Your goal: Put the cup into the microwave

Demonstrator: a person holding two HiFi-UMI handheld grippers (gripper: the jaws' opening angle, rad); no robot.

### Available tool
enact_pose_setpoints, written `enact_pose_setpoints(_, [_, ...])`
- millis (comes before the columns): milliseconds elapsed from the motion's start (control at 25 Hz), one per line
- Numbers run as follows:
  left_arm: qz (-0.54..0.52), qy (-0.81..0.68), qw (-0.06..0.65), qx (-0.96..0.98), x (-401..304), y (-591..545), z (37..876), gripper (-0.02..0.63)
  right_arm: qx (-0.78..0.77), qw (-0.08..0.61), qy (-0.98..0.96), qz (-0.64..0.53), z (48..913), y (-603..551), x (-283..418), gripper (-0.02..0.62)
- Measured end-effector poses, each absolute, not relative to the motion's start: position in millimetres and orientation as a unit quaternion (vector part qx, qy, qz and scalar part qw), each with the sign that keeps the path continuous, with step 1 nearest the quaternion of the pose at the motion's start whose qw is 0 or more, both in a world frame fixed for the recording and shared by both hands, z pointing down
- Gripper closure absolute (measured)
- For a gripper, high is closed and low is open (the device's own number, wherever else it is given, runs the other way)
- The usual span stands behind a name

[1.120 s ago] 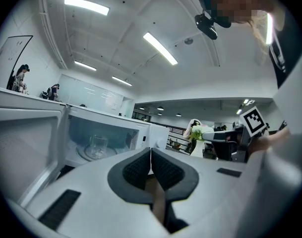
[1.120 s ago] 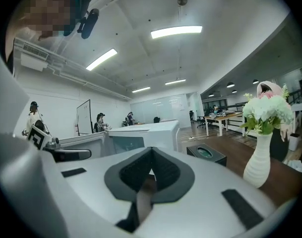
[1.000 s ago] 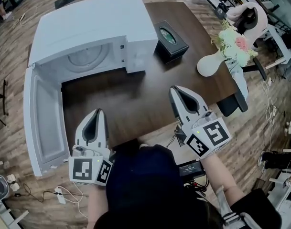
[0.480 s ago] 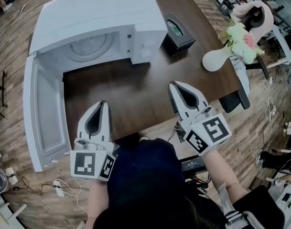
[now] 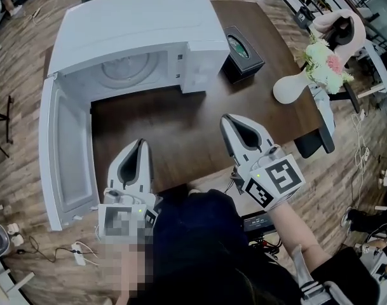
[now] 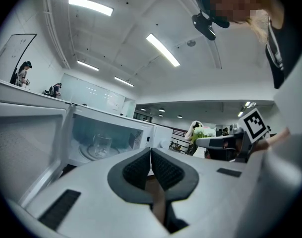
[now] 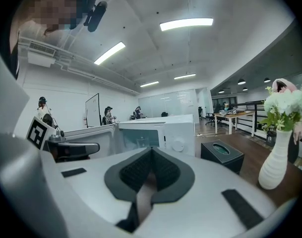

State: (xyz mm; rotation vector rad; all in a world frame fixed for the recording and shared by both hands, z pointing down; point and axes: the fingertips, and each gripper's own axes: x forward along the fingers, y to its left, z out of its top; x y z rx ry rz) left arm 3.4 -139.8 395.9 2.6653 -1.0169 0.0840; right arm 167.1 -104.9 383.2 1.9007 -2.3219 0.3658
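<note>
The white microwave [image 5: 149, 24] stands at the table's far left with its door [image 5: 66, 157] swung wide open. A clear glass cup [image 6: 102, 144] stands upright on the turntable inside. My left gripper [image 5: 139, 145] hovers over the table's near edge in front of the open cavity, its jaws shut and empty [image 6: 151, 151]. My right gripper [image 5: 231, 119] hangs to the right, level with the microwave's control panel [image 7: 178, 133], also shut with nothing in it [image 7: 151, 150]. Neither gripper touches the cup or the microwave.
A black tissue box [image 5: 243, 53] sits just right of the microwave. A white vase with flowers [image 5: 295, 86] stands at the table's right edge. The dark wooden table [image 5: 180, 132] lies between the grippers and the microwave. A dark office chair [image 5: 314, 142] stands at the right.
My right gripper has shifted a little to the left, nearer the microwave's front. The left gripper has kept its place. Both stay shut.
</note>
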Motion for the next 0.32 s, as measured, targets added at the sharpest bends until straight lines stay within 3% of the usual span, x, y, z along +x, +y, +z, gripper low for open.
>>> enact_pose_setpoints(320, [0.029, -0.355, 0.154, 0.922, 3, -143, 399, 0.6, 0.61, 0.067, -0.779, 0.129, 391, -115, 148, 0.603])
